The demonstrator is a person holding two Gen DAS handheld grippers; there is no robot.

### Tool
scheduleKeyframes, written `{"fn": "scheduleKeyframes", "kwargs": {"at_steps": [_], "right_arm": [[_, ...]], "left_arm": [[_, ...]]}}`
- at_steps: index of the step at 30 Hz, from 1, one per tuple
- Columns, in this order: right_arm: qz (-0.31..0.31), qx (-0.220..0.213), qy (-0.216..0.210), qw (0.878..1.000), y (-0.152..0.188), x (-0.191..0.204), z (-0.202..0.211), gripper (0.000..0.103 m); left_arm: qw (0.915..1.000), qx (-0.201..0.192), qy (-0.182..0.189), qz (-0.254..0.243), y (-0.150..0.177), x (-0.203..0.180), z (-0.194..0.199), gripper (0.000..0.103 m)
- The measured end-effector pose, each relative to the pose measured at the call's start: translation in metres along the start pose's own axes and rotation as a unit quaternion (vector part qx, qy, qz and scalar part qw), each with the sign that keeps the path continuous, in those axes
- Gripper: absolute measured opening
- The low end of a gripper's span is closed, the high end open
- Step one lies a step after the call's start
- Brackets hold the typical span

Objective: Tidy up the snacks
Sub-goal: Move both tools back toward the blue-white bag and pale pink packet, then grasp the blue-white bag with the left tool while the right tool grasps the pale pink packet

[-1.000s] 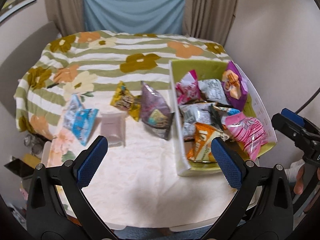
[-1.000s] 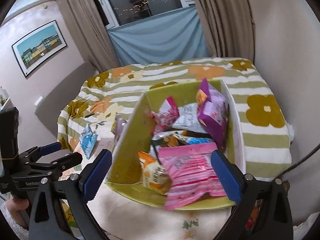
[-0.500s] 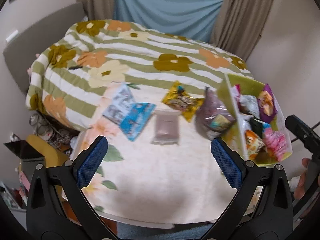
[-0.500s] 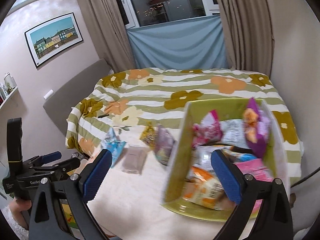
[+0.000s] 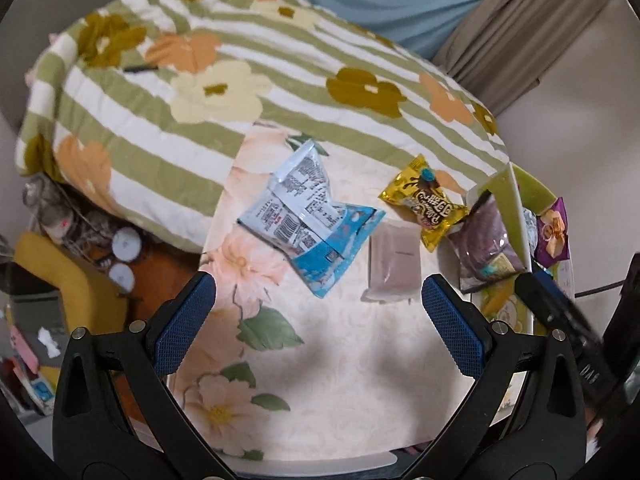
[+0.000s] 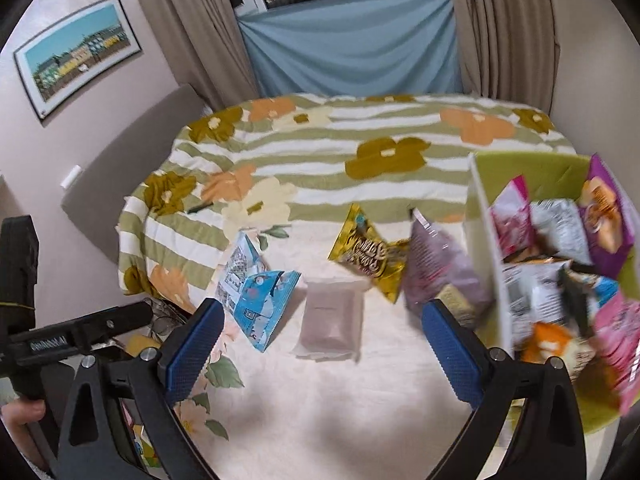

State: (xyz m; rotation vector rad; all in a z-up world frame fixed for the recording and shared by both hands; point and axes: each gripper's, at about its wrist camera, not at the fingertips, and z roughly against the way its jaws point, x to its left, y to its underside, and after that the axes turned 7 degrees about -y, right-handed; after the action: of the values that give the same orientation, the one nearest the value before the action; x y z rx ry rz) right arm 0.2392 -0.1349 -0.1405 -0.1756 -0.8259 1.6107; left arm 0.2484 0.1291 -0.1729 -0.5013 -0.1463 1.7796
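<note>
Right wrist view catalogued your scene largest first. Bed with striped floral cover (image 6: pixel 360 140): at twelve o'clock, backdrop only. Table (image 6: pixel 320 400): work surface, floral cloth. Green box (image 6: pixel 486 248): at three o'clock, already crowded with packets, evidently your collecting bin. Loose snacks lay in a row from nine toward three, presumably awaiting transfer: blue packet (image 6: pixel 260 300), mauve flat packet (image 6: pixel 330 320), yellow packet (image 6: pixel 370 258), purple bag (image 6: pixel 436 268) leaning against the box wall.

Right gripper (image 6: pixel 320 352): you held it spread wide, gripping nothing, above the mauve flat packet. Left gripper (image 5: pixel 318 324): likewise wide apart and bare, poised near the blue packet (image 5: pixel 308 220).

Left wrist view alone showed floor clutter and a yellow seat (image 5: pixel 60 280) at nine o'clock. Only the right wrist view revealed the box contents, window and wall picture (image 6: pixel 76 48).
</note>
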Motion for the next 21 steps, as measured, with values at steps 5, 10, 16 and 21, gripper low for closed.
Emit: {"fn": "scheduleKeyframes", "kwargs": {"at_steps": [5,10,16,21], "right_arm": [[-0.018,0.021,0.024,0.999,0.007,0.005,-0.036,0.099],[-0.009,0.05,0.037,0.998,0.015,0.007,-0.062,0.099],[0.002,0.072,0.042,0.996,0.022,-0.007,-0.095,0.099],[0.01,0.084,0.036,0.996,0.025,-0.015,-0.114,0.099]], "left_arm": [[0.9989,0.038,0.021,0.017,-0.012,-0.001,-0.045,0.102],[0.9946,0.048,0.026,0.088,-0.024,0.009,-0.081,0.102],[0.9885,0.062,0.007,0.138,-0.035,0.013,-0.114,0.102],[0.9818,0.088,-0.007,0.168,-0.038,0.015,-0.139,0.102]]}}
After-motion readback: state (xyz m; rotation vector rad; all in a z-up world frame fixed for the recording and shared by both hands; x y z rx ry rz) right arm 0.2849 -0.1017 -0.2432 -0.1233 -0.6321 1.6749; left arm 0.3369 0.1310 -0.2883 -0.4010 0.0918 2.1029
